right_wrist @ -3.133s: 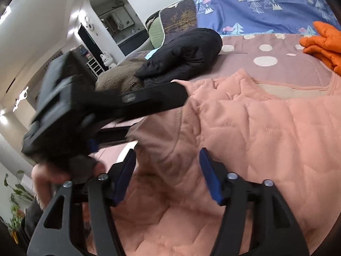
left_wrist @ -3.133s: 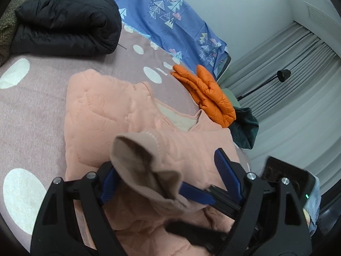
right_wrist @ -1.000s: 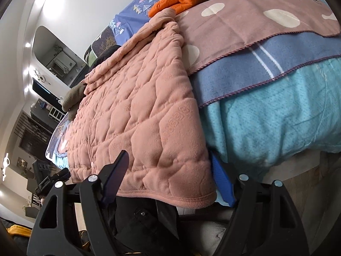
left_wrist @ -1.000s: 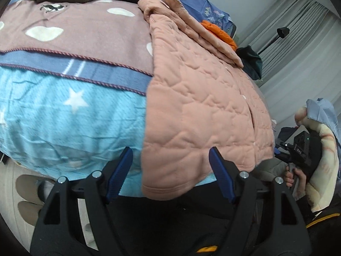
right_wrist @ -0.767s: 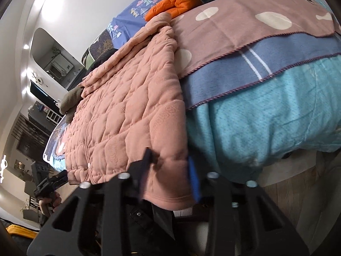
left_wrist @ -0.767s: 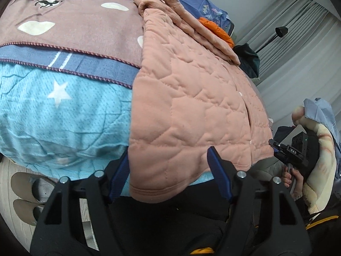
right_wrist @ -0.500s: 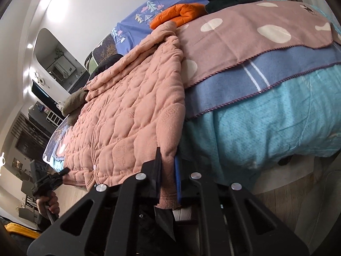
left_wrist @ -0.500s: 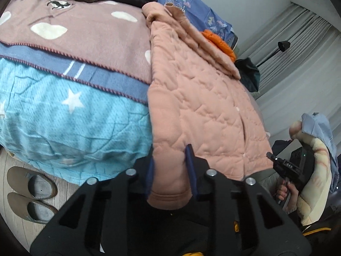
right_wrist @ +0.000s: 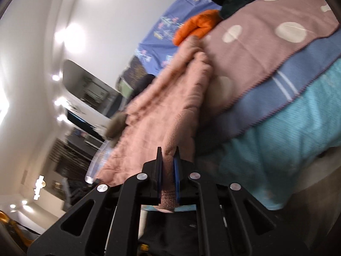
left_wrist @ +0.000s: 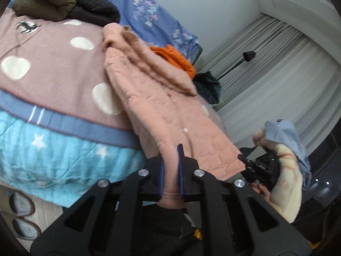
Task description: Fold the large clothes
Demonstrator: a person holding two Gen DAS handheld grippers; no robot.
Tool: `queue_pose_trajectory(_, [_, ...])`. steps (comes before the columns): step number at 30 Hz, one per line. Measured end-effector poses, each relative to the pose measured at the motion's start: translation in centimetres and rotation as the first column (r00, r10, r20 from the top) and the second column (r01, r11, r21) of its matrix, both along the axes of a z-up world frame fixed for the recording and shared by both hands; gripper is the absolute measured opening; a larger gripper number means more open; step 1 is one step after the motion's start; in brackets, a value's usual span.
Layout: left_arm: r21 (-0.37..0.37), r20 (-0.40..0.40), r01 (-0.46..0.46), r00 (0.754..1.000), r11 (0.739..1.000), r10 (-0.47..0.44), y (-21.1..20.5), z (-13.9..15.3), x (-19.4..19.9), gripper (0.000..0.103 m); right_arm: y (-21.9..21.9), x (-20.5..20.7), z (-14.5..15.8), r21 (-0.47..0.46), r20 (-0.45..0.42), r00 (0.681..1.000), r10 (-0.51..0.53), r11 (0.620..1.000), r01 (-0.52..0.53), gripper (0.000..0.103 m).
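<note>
A large quilted pink jacket (left_wrist: 153, 93) lies along the bed, its hem hanging over the near edge. My left gripper (left_wrist: 170, 160) is shut on the hem's left corner. My right gripper (right_wrist: 168, 162) is shut on the hem's other corner; the jacket (right_wrist: 170, 106) stretches away from it toward the collar. The right gripper and the hand holding it also show in the left wrist view (left_wrist: 255, 166), at the hem's right end.
The bed has a pink spotted blanket (left_wrist: 49, 64) over a turquoise star cover (left_wrist: 42, 149). An orange jacket (left_wrist: 174, 57), a dark green garment (left_wrist: 207, 85), a black jacket (left_wrist: 93, 12) and an olive fleece (left_wrist: 44, 0) lie at the far side. Slippers (left_wrist: 19, 209) sit on the floor.
Both grippers closed on the hem corners of the pink jacket. They have lifted, and the hem has risen off the bed edge with them.
</note>
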State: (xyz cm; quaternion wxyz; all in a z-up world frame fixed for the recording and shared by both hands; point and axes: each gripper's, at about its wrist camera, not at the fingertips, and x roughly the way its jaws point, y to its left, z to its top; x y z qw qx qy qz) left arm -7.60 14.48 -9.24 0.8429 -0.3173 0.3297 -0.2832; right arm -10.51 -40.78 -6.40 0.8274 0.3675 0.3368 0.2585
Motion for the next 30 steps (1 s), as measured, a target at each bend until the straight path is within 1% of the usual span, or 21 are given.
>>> queue_pose_trajectory(4, [-0.08, 0.045, 0.041, 0.998, 0.996, -0.037, -0.2, 2.0, 1.5, 0.01, 0.7, 1.3, 1.6, 0.124, 0.04, 0.998, 0.044, 0.991, -0.049, 0.009])
queue_pose_trajectory(6, [-0.113, 0.079, 0.072, 0.995, 0.991, -0.063, -0.5, 3.5, 2.7, 0.01, 1.1, 2.2, 2.5, 0.168, 0.059, 0.996, 0.064, 0.983, -0.074, 0.009])
queue_pose_trajectory(9, [-0.117, 0.132, 0.112, 0.987, 0.987, -0.096, -1.2, 5.8, 4.2, 0.01, 1.7, 3.9, 4.1, 0.233, 0.093, 0.992, 0.091, 0.966, -0.11, 0.009])
queue_pose_trajectory(13, [-0.11, 0.202, 0.144, 0.972, 0.983, -0.12, -1.9, 9.3, 7.4, 0.01, 2.0, 6.4, 6.6, 0.309, 0.138, 0.985, 0.101, 0.941, -0.14, 0.009])
queue_pose_trajectory(15, [-0.119, 0.218, 0.146, 0.969, 0.982, -0.118, -1.8, 10.3, 8.7, 0.01, 1.9, 8.2, 8.0, 0.344, 0.159, 0.982, 0.098, 0.927, -0.148, 0.009])
queue_pose_trajectory(20, [-0.196, 0.248, 0.122, 0.966, 0.973, -0.071, 0.4, 12.8, 14.0, 0.01, 0.5, 13.8, 10.8, 0.461, 0.166, 0.984, 0.059, 0.878, -0.13, 0.009])
queue_pose_trajectory(23, [-0.219, 0.232, 0.09, 0.972, 0.972, -0.038, 1.4, 14.2, 18.4, 0.01, 0.1, 18.4, 12.2, 0.486, 0.148, 0.988, 0.03, 0.868, -0.099, 0.009])
queue_pose_trajectory(25, [-0.254, 0.198, 0.06, 0.98, 0.965, -0.009, 2.5, 14.7, 21.9, 0.01, -0.1, 21.7, 12.6, 0.51, 0.121, 0.992, 0.02, 0.857, -0.079, 0.009])
queue_pose_trajectory(27, [-0.279, 0.162, 0.024, 0.987, 0.96, 0.022, 3.5, 14.5, 24.9, 0.01, -0.3, 25.5, 12.7, 0.523, 0.084, 0.996, -0.002, 0.852, -0.042, 0.009])
queue_pose_trajectory(28, [-0.284, 0.13, -0.008, 0.99, 0.959, 0.047, 4.2, 14.1, 27.2, 0.01, -0.3, 27.0, 12.7, 0.524, 0.071, 0.997, -0.012, 0.852, -0.027, 0.009])
queue_pose_trajectory(30, [-0.279, 0.073, -0.067, 0.993, 0.958, 0.091, 5.3, 13.0, 30.6, 0.01, -0.3, 31.1, 12.2, 0.512, 0.025, 0.999, -0.044, 0.859, 0.025, 0.009])
